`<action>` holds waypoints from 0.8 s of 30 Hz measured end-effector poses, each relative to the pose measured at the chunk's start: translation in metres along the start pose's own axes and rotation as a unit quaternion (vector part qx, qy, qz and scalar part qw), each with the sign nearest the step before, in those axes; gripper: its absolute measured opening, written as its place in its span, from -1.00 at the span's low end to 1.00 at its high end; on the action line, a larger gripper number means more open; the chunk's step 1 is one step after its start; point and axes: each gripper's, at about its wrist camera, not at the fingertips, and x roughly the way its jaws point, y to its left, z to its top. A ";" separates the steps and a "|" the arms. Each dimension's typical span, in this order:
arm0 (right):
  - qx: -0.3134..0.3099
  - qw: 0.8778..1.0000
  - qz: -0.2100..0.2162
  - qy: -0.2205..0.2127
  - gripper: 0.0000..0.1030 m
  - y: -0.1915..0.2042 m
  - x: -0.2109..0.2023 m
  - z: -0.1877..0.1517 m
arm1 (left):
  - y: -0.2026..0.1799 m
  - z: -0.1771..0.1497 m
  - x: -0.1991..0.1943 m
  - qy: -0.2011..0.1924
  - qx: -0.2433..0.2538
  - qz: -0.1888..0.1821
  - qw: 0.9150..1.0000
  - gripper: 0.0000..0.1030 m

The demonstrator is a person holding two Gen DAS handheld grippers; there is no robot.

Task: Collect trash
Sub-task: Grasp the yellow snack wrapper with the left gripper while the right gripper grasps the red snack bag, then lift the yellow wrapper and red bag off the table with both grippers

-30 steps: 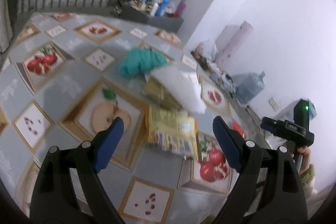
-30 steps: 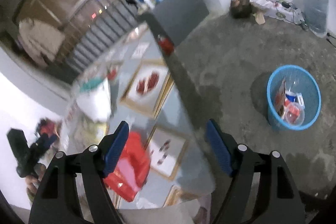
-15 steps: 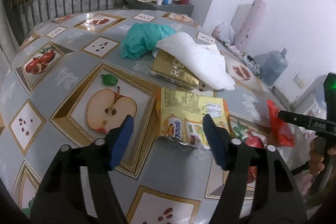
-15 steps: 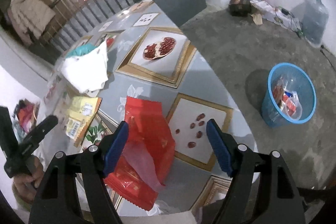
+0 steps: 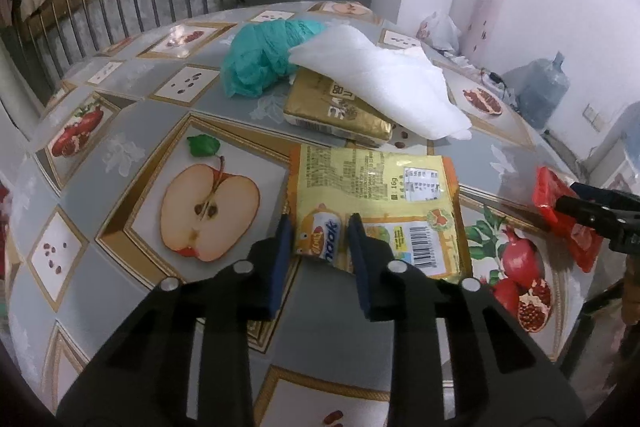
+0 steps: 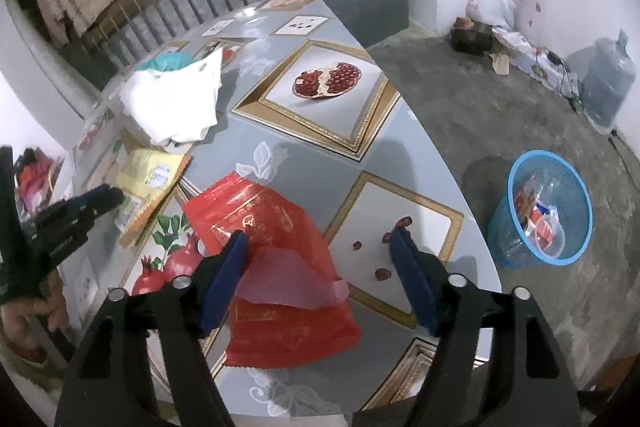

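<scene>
A yellow snack wrapper [image 5: 376,195] lies flat on the fruit-print table [image 5: 120,163]. My left gripper [image 5: 320,231] is low over its near left corner. Its jaws are closing with that corner between them: the left pad is at the wrapper's edge, the right pad rests on top of it. A red wrapper [image 6: 276,227] with a pink flap lies near the table's edge. My right gripper [image 6: 320,243] hovers just over it, jaws wide but closing, the flap between them. The left wrist view shows the red wrapper [image 5: 560,215] at far right; the right wrist view shows the yellow wrapper [image 6: 152,175] at left.
A teal bag [image 5: 260,59], a white bag [image 5: 380,83] and a gold packet [image 5: 332,111] lie further back on the table. A blue bin [image 6: 506,227] holding trash stands on the concrete floor to the right. A railing runs behind the table.
The left gripper came down to the yellow wrapper and its jaws narrowed around the corner. The right gripper swung over the red wrapper, sank toward it, and its jaws narrowed slightly.
</scene>
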 end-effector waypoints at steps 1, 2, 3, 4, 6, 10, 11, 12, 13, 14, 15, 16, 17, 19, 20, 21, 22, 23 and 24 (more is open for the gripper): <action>-0.004 1.000 -0.001 -0.001 0.28 0.001 0.000 -0.001 | -0.001 0.000 0.000 0.000 0.002 0.004 1.000 -0.60; -0.007 1.000 -0.003 -0.002 0.25 0.002 0.000 -0.001 | -0.001 0.000 0.000 0.000 0.005 0.007 1.000 -0.62; -0.011 1.000 -0.006 -0.003 0.19 0.003 0.000 -0.002 | -0.002 0.000 0.001 0.000 0.007 0.008 1.000 -0.64; -0.014 1.000 -0.008 -0.003 0.16 0.003 -0.001 -0.002 | -0.002 0.000 0.001 0.000 0.008 0.009 1.000 -0.67; -0.018 1.000 -0.011 -0.004 0.02 0.003 -0.001 -0.003 | -0.004 0.000 0.001 0.000 0.011 0.010 1.000 -0.73; -0.022 1.000 -0.016 -0.004 -0.15 0.004 -0.001 -0.003 | -0.004 0.000 0.000 -0.002 0.013 0.008 1.000 -0.83; -0.023 1.000 -0.017 -0.004 -0.20 0.004 -0.001 -0.003 | -0.003 0.001 0.000 -0.002 0.013 0.008 1.000 -0.86; -0.023 1.000 -0.018 -0.004 -0.24 0.004 -0.001 -0.002 | -0.004 0.001 0.000 -0.003 0.013 0.007 1.000 -0.87; -0.023 1.000 -0.018 -0.004 -0.27 0.004 0.000 -0.003 | -0.004 0.000 0.000 -0.004 0.014 0.007 1.000 -0.88; -0.024 1.000 -0.019 -0.003 -0.31 0.004 0.000 -0.003 | -0.004 0.000 -0.001 -0.004 0.014 0.007 1.000 -0.89; -0.025 0.999 -0.021 -0.003 -0.36 0.005 0.000 -0.003 | -0.004 0.001 -0.001 -0.005 0.014 0.006 1.000 -0.89; -0.025 0.999 -0.021 -0.003 -0.38 0.005 0.000 -0.003 | -0.004 0.001 -0.001 -0.006 0.015 0.005 1.000 -0.90; -0.025 0.999 -0.020 -0.003 -0.46 0.005 0.000 -0.003 | -0.004 0.001 -0.001 -0.007 0.015 0.004 1.000 -0.91; -0.024 0.999 -0.022 -0.003 -0.52 0.005 0.000 -0.003 | -0.005 0.000 -0.002 -0.008 0.014 0.003 1.000 -0.92; -0.024 0.999 -0.022 -0.003 -0.54 0.005 0.000 -0.003 | -0.005 0.000 -0.003 -0.009 0.014 0.002 1.000 -0.92; -0.024 0.999 -0.022 -0.003 -0.59 0.005 0.000 -0.003 | -0.005 0.000 -0.004 -0.011 0.014 0.002 1.000 -0.92; -0.022 1.000 -0.022 -0.003 -0.62 0.004 0.000 -0.003 | -0.005 0.000 -0.005 -0.012 0.014 0.001 1.000 -0.93; -0.020 1.000 -0.020 -0.003 -0.68 0.004 0.000 -0.003 | -0.005 0.000 -0.005 -0.014 0.013 0.000 1.000 -0.93; -0.019 1.000 -0.019 -0.002 -0.71 0.003 0.000 -0.004 | -0.005 0.000 -0.006 -0.016 0.013 0.000 1.000 -0.94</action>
